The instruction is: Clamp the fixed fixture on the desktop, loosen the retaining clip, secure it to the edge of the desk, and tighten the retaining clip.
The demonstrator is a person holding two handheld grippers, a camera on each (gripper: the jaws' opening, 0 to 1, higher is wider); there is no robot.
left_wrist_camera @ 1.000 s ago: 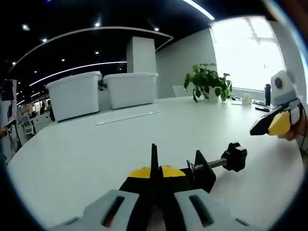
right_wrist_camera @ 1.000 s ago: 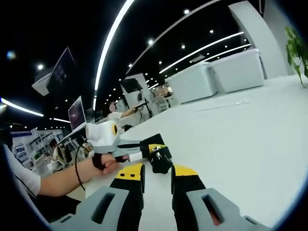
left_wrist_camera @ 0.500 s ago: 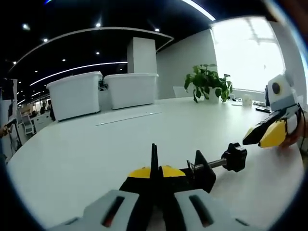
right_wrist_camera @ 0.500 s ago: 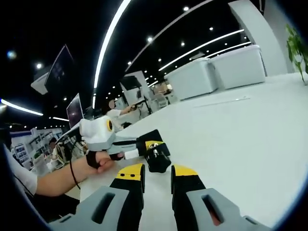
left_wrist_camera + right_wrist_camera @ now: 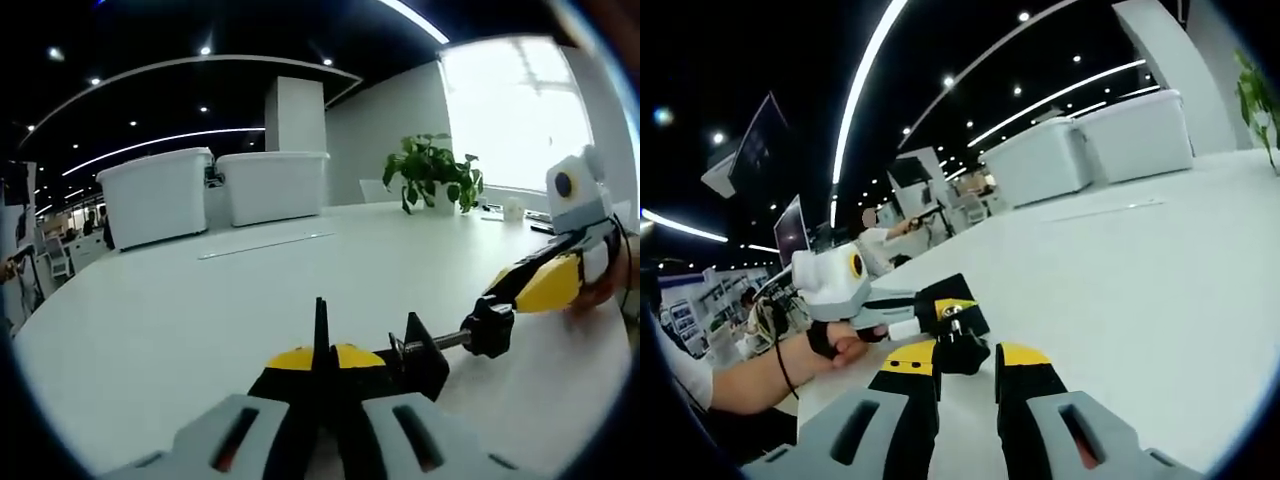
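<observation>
The right gripper (image 5: 500, 288) has closed in, open fingers flanking the knob (image 5: 489, 327); left gripper (image 5: 322, 372) stays clenched on the clamp (image 5: 415, 358), ready for loosening.

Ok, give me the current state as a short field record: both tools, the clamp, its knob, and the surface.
left tool: shut on the clamp body, low over the table
clamp: black, held at the left tool's tips, screw pointing toward the right tool
knob: black, at the screw's end, right tool's tips at it
right tool: open, jaws either side of the knob, not closed on it
table: white
background: white bins, potted plant
</observation>
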